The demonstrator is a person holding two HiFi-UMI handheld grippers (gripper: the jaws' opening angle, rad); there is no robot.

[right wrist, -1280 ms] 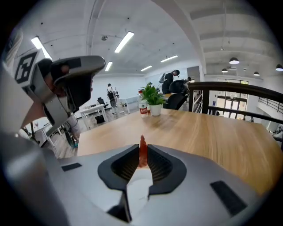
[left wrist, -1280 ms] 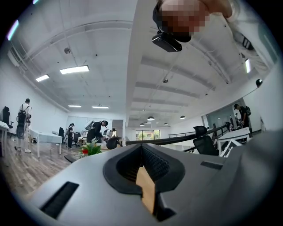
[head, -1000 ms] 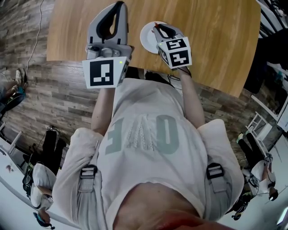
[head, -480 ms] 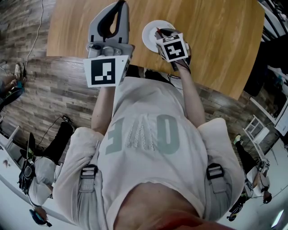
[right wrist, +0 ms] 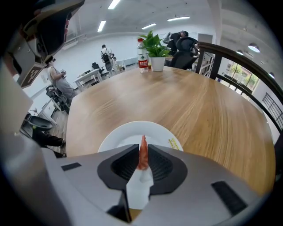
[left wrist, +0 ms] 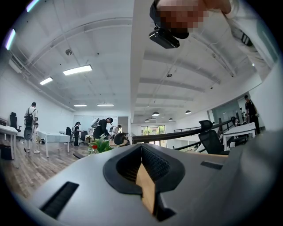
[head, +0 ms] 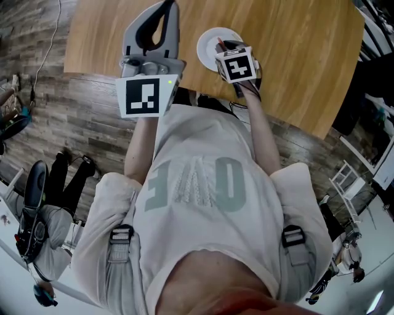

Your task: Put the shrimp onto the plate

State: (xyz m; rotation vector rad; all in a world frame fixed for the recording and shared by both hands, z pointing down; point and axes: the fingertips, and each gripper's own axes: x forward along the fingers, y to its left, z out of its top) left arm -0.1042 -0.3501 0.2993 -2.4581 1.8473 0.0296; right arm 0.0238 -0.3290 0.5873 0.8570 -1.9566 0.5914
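Note:
A thin orange shrimp point(right wrist: 143, 154) stands pinched between the pads of my right gripper point(right wrist: 142, 148), its tail poking out past the tips. The white plate point(right wrist: 119, 137) lies directly below that gripper, near the table's front edge. In the head view the right gripper point(head: 225, 44) tilts steeply down over the plate point(head: 212, 34). My left gripper point(head: 166, 6) is held level to the left of the plate, above the table, its jaws shut with nothing between them. In the left gripper view its tips point(left wrist: 141, 146) meet.
The round wooden table point(right wrist: 208, 110) carries a potted plant point(right wrist: 157, 55) and a bottle point(right wrist: 142, 56) at its far edge. A dark railing point(right wrist: 247, 70) runs at the right. People, desks and office chairs stand farther off.
My right gripper has sunk toward the plate and tipped further downward, still with the shrimp in it. The left gripper has barely moved.

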